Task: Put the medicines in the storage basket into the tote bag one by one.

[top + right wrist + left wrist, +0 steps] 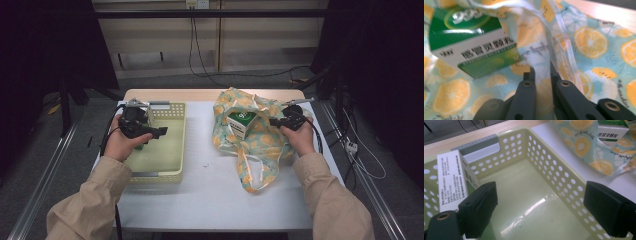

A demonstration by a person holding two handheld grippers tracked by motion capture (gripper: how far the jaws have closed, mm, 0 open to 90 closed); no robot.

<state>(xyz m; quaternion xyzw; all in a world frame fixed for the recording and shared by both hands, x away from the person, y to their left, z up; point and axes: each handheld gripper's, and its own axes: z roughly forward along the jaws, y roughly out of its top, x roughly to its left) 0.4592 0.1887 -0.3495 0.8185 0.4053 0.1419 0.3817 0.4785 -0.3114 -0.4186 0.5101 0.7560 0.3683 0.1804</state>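
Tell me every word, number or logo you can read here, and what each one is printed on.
"999": white digits on the green top of the medicine box lying in the fruit-print bag.
"感冒灵颗粒": dark characters on that box's white front.
Small script on the bag's fabric: too blurred to read.
Fine print on the white box standing in the green basket: too small to read.

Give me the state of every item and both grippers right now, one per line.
Left gripper: open, held over the basket, nothing between its pads.
Right gripper: shut on the bag strap.
Basket: upright on the table, one white box standing inside against a wall.
Fruit-print bag: lying crumpled on the table, mouth open.
Green-and-white box: sitting in the bag mouth, not gripped.
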